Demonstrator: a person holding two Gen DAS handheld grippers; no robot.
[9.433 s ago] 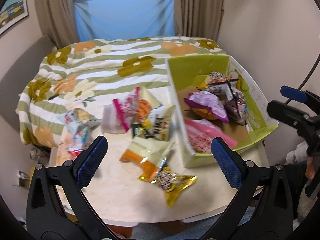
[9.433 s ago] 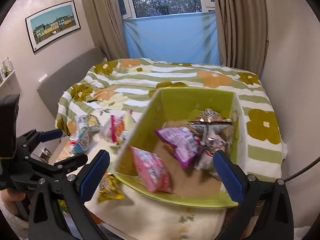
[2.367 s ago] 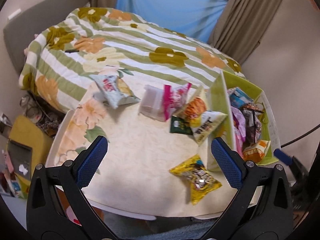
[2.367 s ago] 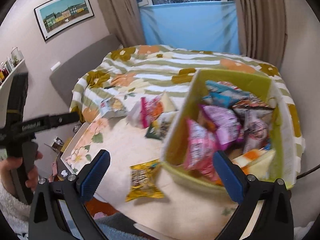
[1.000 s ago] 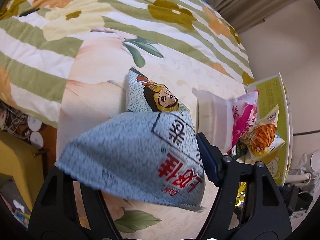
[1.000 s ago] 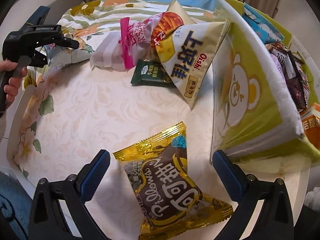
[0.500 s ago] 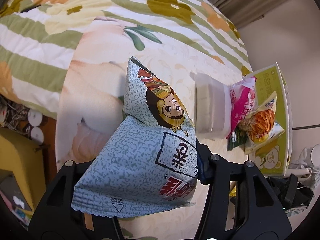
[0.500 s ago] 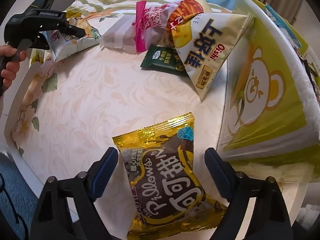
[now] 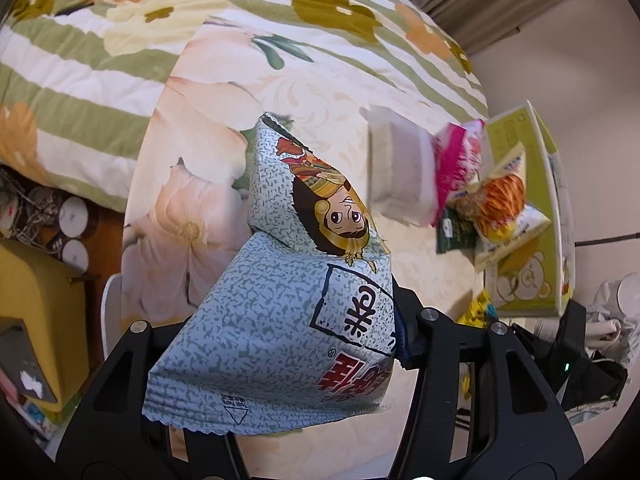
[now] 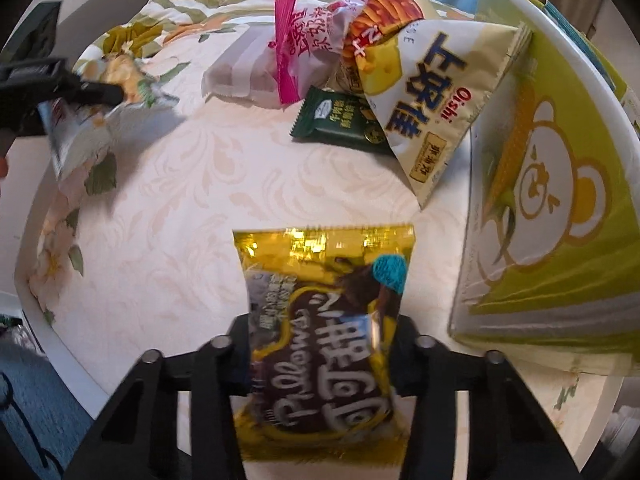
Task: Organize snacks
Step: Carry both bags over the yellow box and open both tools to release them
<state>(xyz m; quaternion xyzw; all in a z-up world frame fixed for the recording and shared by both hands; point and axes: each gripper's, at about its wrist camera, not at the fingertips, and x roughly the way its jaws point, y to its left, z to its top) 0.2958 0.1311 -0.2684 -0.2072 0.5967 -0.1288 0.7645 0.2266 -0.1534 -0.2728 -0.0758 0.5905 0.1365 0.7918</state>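
Note:
My left gripper (image 9: pixel 280 340) is shut on a pale blue speckled snack bag (image 9: pixel 288 320) with a cartoon face, held above the table; it also shows at the left of the right wrist view (image 10: pixel 88 128). My right gripper (image 10: pixel 320 344) is shut on a gold and brown chocolate snack bag (image 10: pixel 324 332). The green cardboard box (image 10: pixel 560 184) with a bear print stands at the right, with snacks inside; it also shows in the left wrist view (image 9: pixel 536 276).
On the cream table (image 10: pixel 180 220) lie a pink-and-white bag (image 10: pixel 280 56), a dark green packet (image 10: pixel 340 124) and a cream Oishi bag (image 10: pixel 432 92) that leans on the box. A flowered striped bedcover (image 9: pixel 200 20) lies behind the table. A yellow piece of furniture (image 9: pixel 28 312) stands left.
My right gripper has closed on the gold bag. My left gripper has lifted the blue bag a little and carried it toward the right.

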